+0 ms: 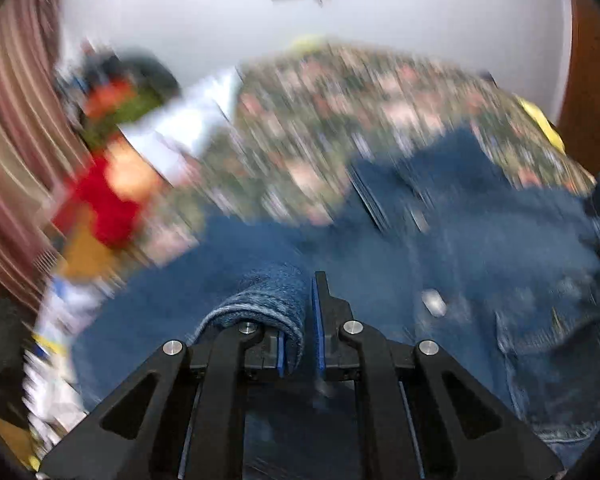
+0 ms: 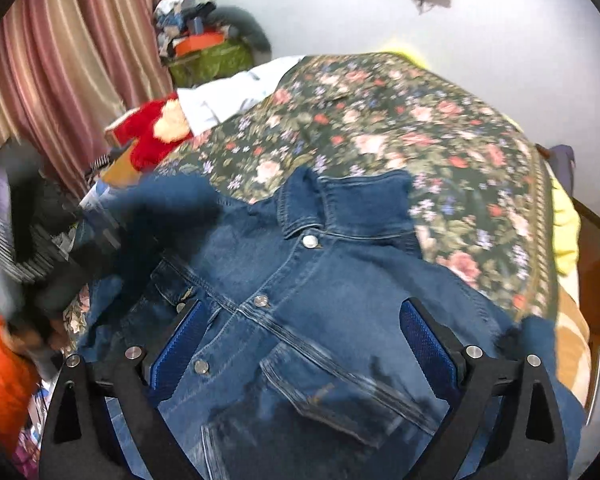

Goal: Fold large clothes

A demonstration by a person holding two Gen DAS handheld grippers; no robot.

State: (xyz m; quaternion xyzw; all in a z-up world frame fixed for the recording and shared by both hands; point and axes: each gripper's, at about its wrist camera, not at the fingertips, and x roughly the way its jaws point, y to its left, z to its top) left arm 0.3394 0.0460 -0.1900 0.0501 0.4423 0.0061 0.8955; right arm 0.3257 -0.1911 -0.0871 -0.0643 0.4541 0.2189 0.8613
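Denim jacket (image 2: 340,280) mid-blue, silver buttons. Bedspread (image 2: 440,140) dark green, pink-red roses. Curtain (image 2: 60,60) pink-beige stripes. Plush toy (image 2: 152,136) bright red. Gripper pads (image 2: 424,340) blue.

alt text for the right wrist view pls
A blue denim jacket lies front-up, buttoned, collar away from the camera, on a floral bedspread. The right tongs hang open over its chest pocket.
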